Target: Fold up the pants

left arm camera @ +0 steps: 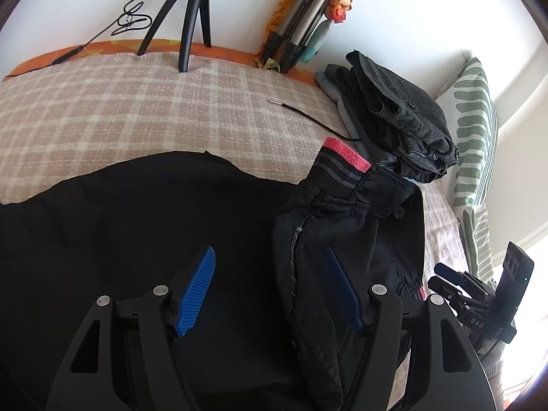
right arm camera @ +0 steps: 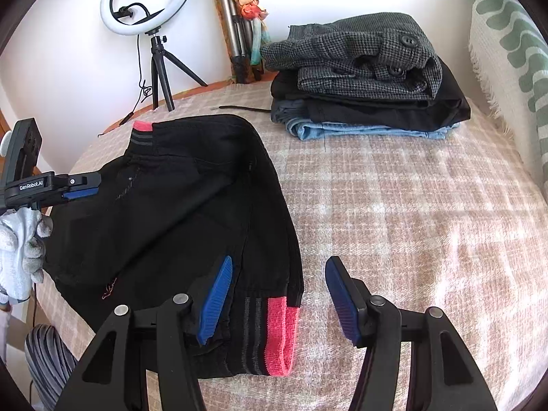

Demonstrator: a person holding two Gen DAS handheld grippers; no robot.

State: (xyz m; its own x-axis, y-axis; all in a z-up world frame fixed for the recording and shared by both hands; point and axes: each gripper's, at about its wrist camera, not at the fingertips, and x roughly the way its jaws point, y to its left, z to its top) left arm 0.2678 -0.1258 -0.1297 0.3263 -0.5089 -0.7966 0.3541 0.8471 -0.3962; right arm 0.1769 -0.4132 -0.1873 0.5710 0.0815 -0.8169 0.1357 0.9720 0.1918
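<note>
Both your grippers are standing spread, pinching nothing. The black pants (right arm camera: 178,205) are lying folded on the plaid blanket (right arm camera: 411,222) — the pink cuff (right arm camera: 282,335) is sitting right between the right gripper (right arm camera: 277,301) pads, the waist fold under the left gripper (left arm camera: 270,287). Risk I'm seeing: you're hovering close, and a pad snagging the loose cuff or top layer is dragging the fold open — lifting straight off should avoid it.

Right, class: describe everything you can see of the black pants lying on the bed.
The black pants are dark woven cloth, folded over on the checked blanket. The waistband has grey stripes and a pink section. Both tools stand open above them: the right tool over the waistband end, the left tool over the other end. Neither grips the cloth.
</note>
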